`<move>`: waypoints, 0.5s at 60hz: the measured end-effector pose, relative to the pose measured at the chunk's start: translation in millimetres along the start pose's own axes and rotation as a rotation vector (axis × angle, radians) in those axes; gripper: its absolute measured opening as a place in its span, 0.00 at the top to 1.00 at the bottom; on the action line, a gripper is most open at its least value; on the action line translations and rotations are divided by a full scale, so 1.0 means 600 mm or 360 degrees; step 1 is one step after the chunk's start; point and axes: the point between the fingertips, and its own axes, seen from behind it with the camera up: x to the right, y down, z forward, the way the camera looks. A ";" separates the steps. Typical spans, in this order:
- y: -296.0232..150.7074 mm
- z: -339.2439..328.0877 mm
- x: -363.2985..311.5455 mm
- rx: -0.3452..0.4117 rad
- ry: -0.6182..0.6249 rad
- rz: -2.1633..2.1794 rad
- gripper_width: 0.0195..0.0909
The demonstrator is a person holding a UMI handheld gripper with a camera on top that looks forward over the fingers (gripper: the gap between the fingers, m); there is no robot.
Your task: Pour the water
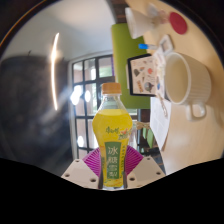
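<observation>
A clear plastic bottle (113, 135) of yellow drink, with an orange cap and a green-and-white label, stands upright between the fingers of the hand-held gripper (113, 164), whose magenta pads (93, 161) press on its lower sides, gripping it. Behind and to the right sits a white cup (181, 78) on a cluttered white surface (150, 60); a dark-framed window (88, 78) lies beyond.

A multi-paned window (92, 78) glows bright behind a dark frame. Beside it stands a green wall panel (122, 48). Past the panel, a white counter (195, 60) tilts steeply. Away from the panel, beyond the window, a dark grey wall (30, 95).
</observation>
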 end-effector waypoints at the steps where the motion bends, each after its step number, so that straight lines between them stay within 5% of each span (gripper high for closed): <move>1: -0.011 0.000 0.006 0.0021 0.0002 0.0055 0.90; 19: -0.044 -0.040 0.017 0.0185 -0.0044 0.0742 0.90; 30: -0.051 -0.034 0.019 0.0175 -0.0041 0.0750 0.90</move>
